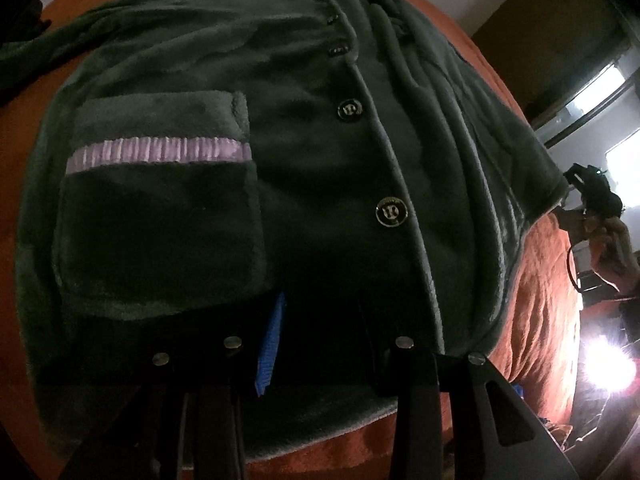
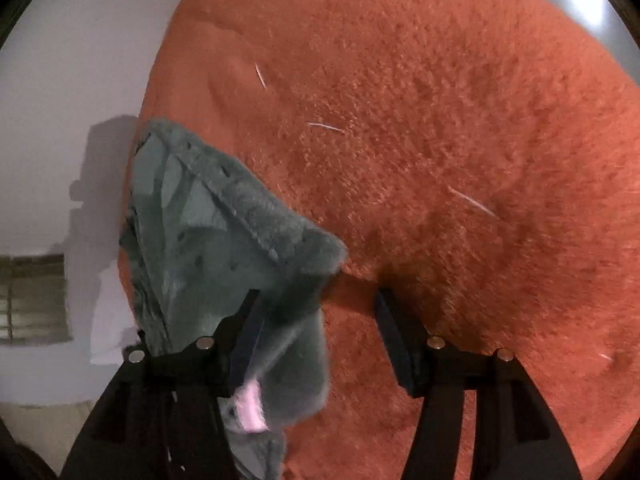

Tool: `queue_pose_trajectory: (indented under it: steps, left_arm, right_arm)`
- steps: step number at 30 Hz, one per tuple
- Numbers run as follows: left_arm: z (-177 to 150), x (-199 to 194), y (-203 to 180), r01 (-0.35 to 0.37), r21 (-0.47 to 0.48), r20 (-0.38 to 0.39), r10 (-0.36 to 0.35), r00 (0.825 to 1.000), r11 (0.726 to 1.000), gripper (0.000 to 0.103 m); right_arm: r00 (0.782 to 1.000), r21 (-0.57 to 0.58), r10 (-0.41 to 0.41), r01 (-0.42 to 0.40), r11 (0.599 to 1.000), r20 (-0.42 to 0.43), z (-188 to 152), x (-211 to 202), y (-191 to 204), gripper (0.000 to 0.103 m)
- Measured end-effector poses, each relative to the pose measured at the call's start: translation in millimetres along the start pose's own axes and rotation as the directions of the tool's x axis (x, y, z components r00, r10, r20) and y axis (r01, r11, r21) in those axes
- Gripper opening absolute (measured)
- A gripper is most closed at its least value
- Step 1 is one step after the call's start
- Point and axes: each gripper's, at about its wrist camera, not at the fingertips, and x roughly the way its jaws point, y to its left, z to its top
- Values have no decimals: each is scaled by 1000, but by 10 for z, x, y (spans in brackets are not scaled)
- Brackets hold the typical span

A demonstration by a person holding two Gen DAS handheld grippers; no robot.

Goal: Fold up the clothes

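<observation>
- We see a dark green fleece jacket [image 1: 248, 140] lying buttoned and front-up on a bed with an orange blanket [image 1: 536, 280]. Its patch pocket [image 1: 160, 208], with a lilac ribbon [image 1: 160, 154] across it, sits left of the button row.
- The left gripper [image 1: 320, 344] hovers low over the jacket's hem, just below the pocket. Its jaws stand wide apart with nothing between them, and one blue pad [image 1: 270, 348] shows.
- The right gripper [image 2: 320, 312] is at an edge of the jacket. A grey-green flap of the jacket [image 2: 224, 240] lies draped over its left finger, and a bit of lilac trim [image 2: 250, 404] shows near that finger. The jaws are spread, and the other finger rests apart on the blanket, so we judge that nothing is pinched.
- We take the step in hand to be a side fold: the jacket's right side looks bunched in long ridges, while the pocket side lies flat. Whether the flap is about to be gripped or has just been let go, we cannot tell.
- If a grip is coming, it calls for closing on one layer of fleece only and keeping the blanket out of the pinch.
- Left of the jacket, a sleeve [image 1: 60, 40] trails toward the bed's edge. On the right, the person's hand [image 1: 600, 232] holds the other tool.
- The thick, springy fleece may slip or spring back open.
</observation>
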Motion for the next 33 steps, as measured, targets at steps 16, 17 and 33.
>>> queue_pose_trajectory:
  steps: [16,17,33]
  left_arm:
    - [-110,-40,93,-5,-28,20,5,1000,1000,37]
    - [-119,-54,109,-7,-34,23,8,1000,999,37]
    - [-17,-21,109,28,-88,35,-25,999,996,37]
  right_arm:
    - [980,-955,183,21,297,79,-2105,-272,2572,5]
    - [992,-975,123,-41,219,-14,-2417,-44,2551,1]
    - [984,-890,-178,103,444,25,-2331,290,1608,18]
